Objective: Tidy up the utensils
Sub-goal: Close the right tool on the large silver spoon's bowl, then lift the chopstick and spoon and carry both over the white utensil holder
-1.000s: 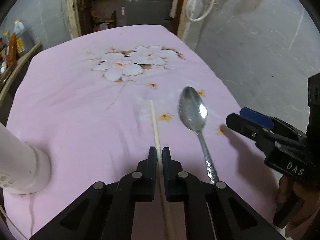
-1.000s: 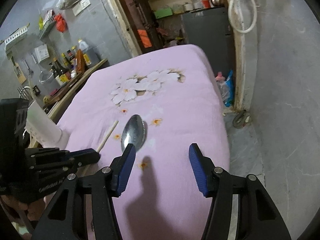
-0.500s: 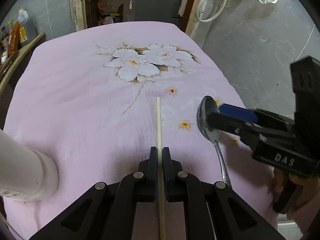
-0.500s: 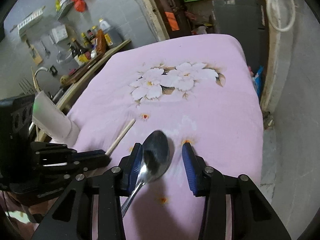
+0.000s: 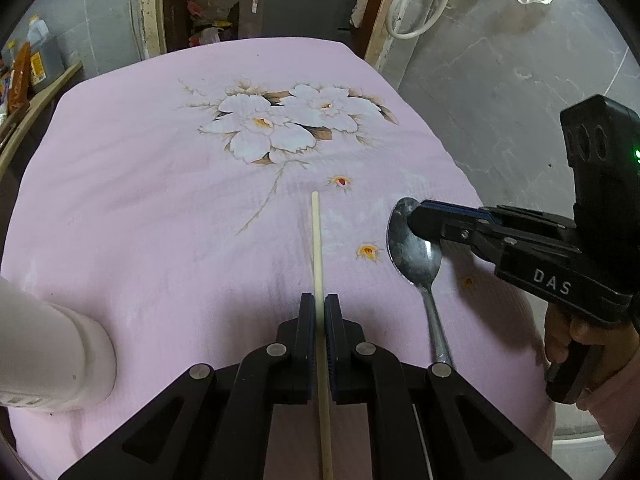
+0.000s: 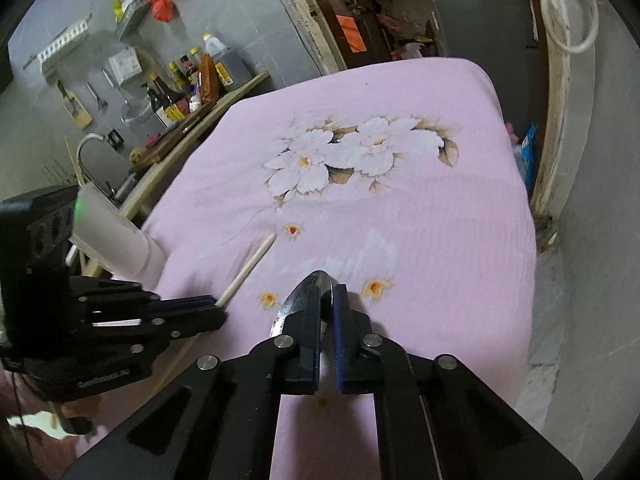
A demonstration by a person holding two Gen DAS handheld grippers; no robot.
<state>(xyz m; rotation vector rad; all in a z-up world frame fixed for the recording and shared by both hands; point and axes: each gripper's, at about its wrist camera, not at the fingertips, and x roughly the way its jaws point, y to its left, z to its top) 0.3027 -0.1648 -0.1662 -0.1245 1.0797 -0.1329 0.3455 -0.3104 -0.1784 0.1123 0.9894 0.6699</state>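
A pale wooden chopstick [image 5: 316, 240] lies along the pink flowered cloth [image 5: 160, 200], and my left gripper [image 5: 318, 300] is shut on its near part. To its right a metal spoon [image 5: 416, 256] rests bowl away from me, handle toward me. My right gripper [image 6: 326, 292] comes in from the right with its jaws closing on the spoon [image 6: 298, 300]; the pads press the bowl's edge. In the right wrist view the chopstick [image 6: 250, 268] sticks out beyond the left gripper [image 6: 218, 308].
A white cylindrical holder [image 5: 48, 360] stands at the cloth's near left corner. Bottles [image 6: 192, 76] crowd a wooden shelf beyond the left edge, with a tap [image 6: 86, 148] nearby. The grey floor [image 5: 520, 80] drops away on the right.
My right gripper moved in over the spoon's bowl and its jaws narrowed from wide open to pressing on it. The left gripper kept its hold on the chopstick.
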